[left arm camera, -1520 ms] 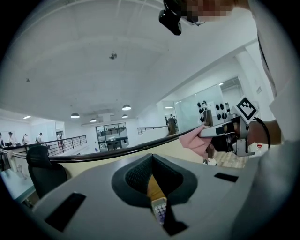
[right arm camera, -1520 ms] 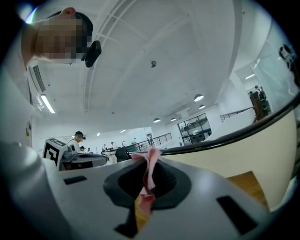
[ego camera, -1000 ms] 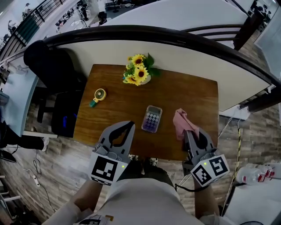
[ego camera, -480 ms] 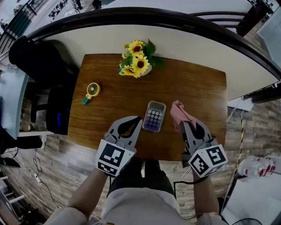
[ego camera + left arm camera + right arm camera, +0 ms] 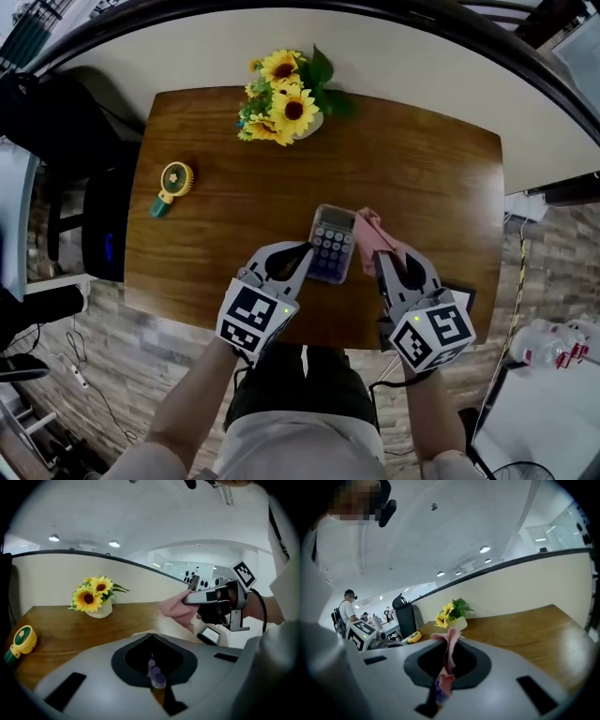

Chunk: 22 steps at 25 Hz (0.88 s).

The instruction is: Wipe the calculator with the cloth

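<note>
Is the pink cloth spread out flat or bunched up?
Bunched up: the cloth is crumpled and pinched in the shut right claw, held beside the calculator, not laid flat.

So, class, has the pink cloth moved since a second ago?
Yes. The cloth in the right tool has shifted left toward the calculator. The gap between them has closed.

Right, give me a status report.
Left hand-held gripper shut, tips at near edge of calculator. Right hand-held gripper shut on pink cloth, at calculator's right edge. Sunflower pot and handheld fan well clear.
</note>
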Available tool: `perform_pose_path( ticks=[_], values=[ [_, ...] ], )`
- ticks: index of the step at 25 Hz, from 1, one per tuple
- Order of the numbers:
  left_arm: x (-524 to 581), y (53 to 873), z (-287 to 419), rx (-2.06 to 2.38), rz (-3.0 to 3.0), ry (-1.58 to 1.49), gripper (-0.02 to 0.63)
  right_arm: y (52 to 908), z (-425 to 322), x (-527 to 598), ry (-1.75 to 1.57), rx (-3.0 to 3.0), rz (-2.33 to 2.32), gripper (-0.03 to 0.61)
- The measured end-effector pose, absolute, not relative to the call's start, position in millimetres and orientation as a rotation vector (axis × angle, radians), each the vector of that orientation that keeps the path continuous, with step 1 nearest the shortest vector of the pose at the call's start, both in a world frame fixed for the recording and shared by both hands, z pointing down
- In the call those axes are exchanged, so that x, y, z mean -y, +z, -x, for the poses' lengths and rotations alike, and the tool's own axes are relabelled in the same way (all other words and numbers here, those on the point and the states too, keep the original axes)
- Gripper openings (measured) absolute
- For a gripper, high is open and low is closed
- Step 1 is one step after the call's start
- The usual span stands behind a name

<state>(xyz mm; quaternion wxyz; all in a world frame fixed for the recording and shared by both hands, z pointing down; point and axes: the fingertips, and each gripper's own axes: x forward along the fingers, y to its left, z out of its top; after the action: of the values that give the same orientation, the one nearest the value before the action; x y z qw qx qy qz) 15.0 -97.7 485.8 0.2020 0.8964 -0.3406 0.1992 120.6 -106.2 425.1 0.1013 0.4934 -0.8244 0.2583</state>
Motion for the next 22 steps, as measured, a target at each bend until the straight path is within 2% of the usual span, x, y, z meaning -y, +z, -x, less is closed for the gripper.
perform_pose_path(
  ticks=[14,22],
  values=[
    [96,559,-31,0.835,-2.433,0.625,0.003,487,-119,140,0.735,2.394,-1.392,0.015],
    [96,561,-31,0.877,-2.421,0.63,0.003,499,-64,163,0.573,2.415,-1.155,0.017]
  ],
)
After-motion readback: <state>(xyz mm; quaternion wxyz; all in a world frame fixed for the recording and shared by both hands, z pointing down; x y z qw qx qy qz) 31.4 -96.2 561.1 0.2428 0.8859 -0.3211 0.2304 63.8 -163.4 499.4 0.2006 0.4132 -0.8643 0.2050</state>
